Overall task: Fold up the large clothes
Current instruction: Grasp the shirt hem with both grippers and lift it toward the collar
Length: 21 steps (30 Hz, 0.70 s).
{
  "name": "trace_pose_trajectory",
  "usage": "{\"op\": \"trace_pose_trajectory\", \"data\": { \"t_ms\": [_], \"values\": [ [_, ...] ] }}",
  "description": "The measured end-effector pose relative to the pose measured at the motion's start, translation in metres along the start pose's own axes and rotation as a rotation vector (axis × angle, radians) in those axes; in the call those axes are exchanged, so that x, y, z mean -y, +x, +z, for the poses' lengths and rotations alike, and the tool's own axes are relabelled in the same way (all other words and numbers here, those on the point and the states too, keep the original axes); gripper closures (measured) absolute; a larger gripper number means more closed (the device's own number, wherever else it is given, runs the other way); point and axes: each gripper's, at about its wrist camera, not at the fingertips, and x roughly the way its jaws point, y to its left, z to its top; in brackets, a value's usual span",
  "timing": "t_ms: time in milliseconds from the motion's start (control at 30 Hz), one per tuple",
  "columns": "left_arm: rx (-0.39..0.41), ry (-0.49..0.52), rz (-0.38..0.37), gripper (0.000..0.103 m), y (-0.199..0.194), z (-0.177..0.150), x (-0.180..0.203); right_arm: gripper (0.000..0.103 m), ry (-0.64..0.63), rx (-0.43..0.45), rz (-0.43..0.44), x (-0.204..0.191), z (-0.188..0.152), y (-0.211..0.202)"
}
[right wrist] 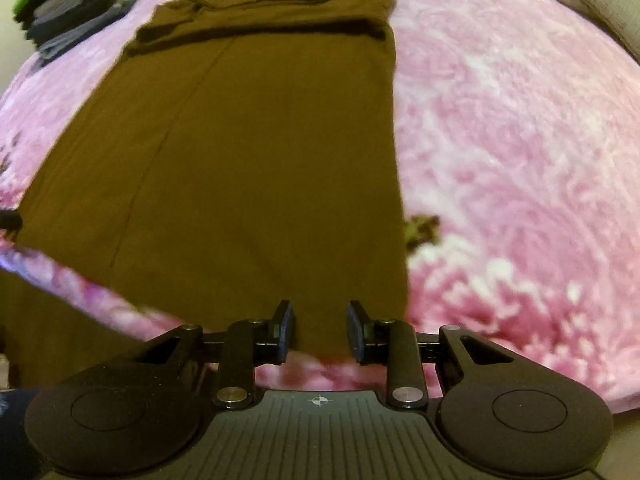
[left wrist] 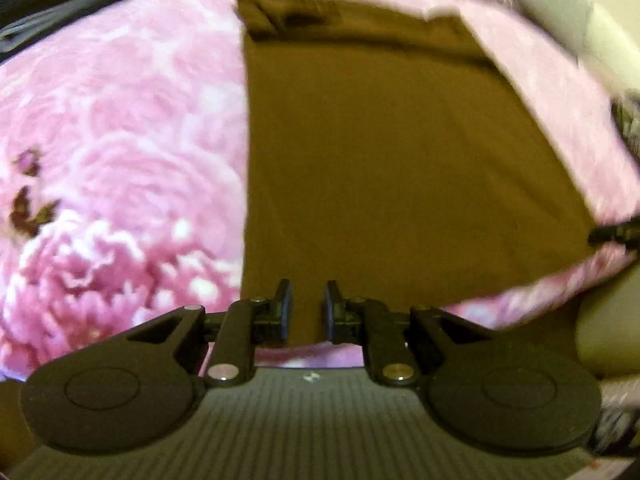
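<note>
A large brown cloth garment (right wrist: 248, 152) lies spread flat on a fluffy pink blanket printed with big roses (right wrist: 500, 128), running away from both grippers towards the far side of the bed. Its far end is bunched into a thick rolled band with a few folds, and a long seam runs down its left part in the right wrist view. Its near hem hangs at the tips of the two tools.

The left gripper (left wrist: 307, 312) points steeply down at the near left corner of the garment (left wrist: 400, 152). Its black fingers (left wrist: 283, 308) stand a little apart, and the brown hem shows in the gap between them; I cannot tell whether the pads press on it.

The right gripper (right wrist: 321, 330) stands over the near right corner, its fingers (right wrist: 356, 332) parted rather wider, with the hem again between them. Whether it pinches the cloth I cannot tell either.

At the far left corner of the bed sits a stack of folded dark and grey clothes (right wrist: 76, 12) with a bright green piece on top. The pictures are slightly blurred.
</note>
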Motion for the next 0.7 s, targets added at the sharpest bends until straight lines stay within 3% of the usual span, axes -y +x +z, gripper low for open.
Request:
{"op": "trace_pose_trajectory", "data": {
  "t_ms": [33, 100, 133, 167, 367, 567, 700],
  "values": [
    [0.033, -0.028, -0.008, 0.082, -0.007, 0.002, -0.005, 0.076, 0.002, 0.032, 0.018, 0.005, 0.002, -0.009],
    [0.072, -0.079, -0.01, 0.08, -0.009, 0.009, -0.015, 0.065, 0.05, 0.092, 0.065, 0.02, 0.007, -0.021],
    [0.082, -0.102, -0.008, 0.079, -0.007, 0.013, -0.021, 0.051, 0.102, 0.113, 0.089, 0.031, 0.01, -0.023],
    [0.084, -0.122, -0.025, 0.077, -0.003, 0.015, -0.027, 0.046, 0.149, 0.128, 0.105, 0.041, 0.013, -0.022],
    [0.039, -0.181, -0.103, 0.073, 0.039, 0.009, -0.059, 0.046, 0.362, 0.152, 0.238, 0.091, 0.018, 0.017],
    [0.106, -0.293, -0.288, 0.073, 0.051, -0.005, -0.095, 0.046, 0.449, 0.225, 0.429, 0.121, 0.001, 0.032],
    [0.115, -0.272, -0.353, 0.073, 0.041, -0.022, -0.099, 0.047, 0.507, 0.234, 0.593, 0.136, -0.018, 0.033]
  ]
}}
